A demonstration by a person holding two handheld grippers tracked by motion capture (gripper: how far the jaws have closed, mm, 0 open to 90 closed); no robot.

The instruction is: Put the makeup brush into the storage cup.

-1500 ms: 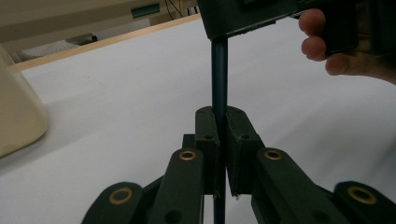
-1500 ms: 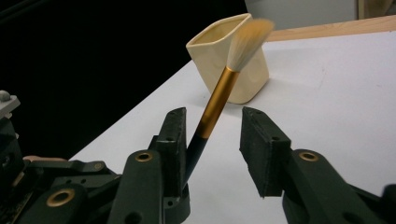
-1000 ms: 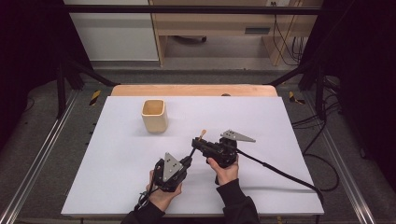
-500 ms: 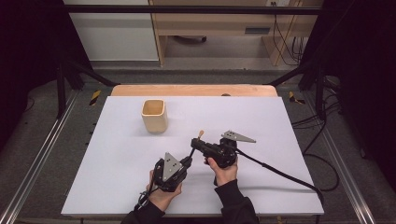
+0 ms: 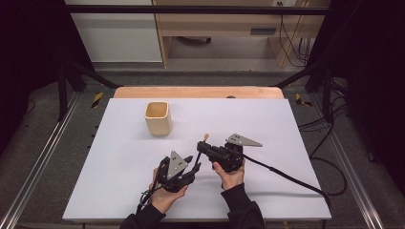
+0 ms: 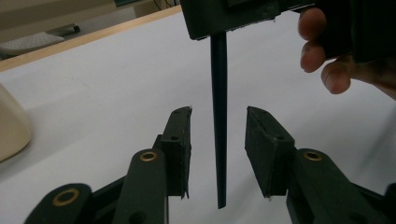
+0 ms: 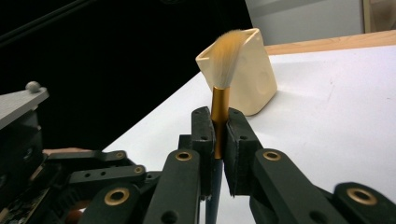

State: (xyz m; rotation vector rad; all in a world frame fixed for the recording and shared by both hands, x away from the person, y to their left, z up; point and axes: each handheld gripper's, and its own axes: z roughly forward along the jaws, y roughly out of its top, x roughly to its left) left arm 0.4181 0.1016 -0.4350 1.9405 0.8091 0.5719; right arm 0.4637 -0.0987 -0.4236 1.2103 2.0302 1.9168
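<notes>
- The white table carries everything; a strip of its wooden edge shows along the far side, and beyond it stand pale wooden furniture and loose cables on the floor.
- A cream square cup stands upright on the far left part of the table, well apart from both hands, with open surface between it and them; in the right gripper view it sits behind the bristles.
- The right gripper, held near the table's middle, has its jaws clamped on a brush at the gold ferrule, bristles up and the dark handle running down.
- The left gripper, just beside it on the near side, has its jaws spread apart; the brush's dark tapered handle hangs in the gap between the two pads, touching neither.
- The person's right hand is close behind that handle in the left gripper view.
- A black cable trails from the right gripper toward the table's right edge.
</notes>
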